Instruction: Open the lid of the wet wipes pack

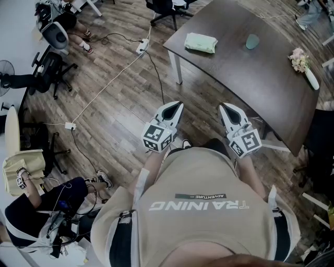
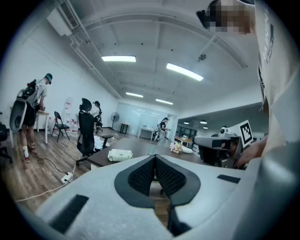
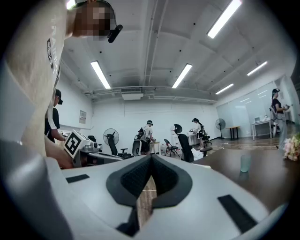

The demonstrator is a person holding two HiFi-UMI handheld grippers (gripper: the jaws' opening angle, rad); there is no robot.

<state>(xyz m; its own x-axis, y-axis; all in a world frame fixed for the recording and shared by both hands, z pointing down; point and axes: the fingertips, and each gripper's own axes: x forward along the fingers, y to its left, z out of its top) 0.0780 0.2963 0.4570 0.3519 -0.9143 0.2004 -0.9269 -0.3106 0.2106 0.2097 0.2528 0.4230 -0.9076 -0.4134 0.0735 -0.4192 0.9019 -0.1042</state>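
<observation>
Closest in, the person's beige shirt (image 1: pixel 201 208) fills the bottom of the head view, and both tools are held just in front of the chest, side by side and apart. The left gripper (image 1: pixel 176 107) points ahead and a little downward. In its own view (image 2: pixel 154 157) its fingers are closed tip against tip, with nothing between them. The right gripper (image 1: pixel 225 108) is held about level. Its own view (image 3: pixel 151 157) also shows the fingers pressed together and empty.

Below them lies the wooden floor (image 1: pixel 120 112), crossed by a white cable (image 1: pixel 107 83) that runs to a power strip (image 1: pixel 141 48).

Further ahead stands the dark table (image 1: pixel 250 88), well apart from both grippers. The wipes pack (image 1: pixel 201 43) lies flat near the table's left end, untouched. The left gripper view shows it at the near table edge (image 2: pixel 120 154). To its right on the table stands a pale green cup (image 1: pixel 252 41), which the right gripper view also shows (image 3: pixel 245 163). Past that, near the right edge, lies a small bunch of flowers (image 1: pixel 299 59).

Beyond the table stands a black office chair (image 1: pixel 167 8).
</observation>
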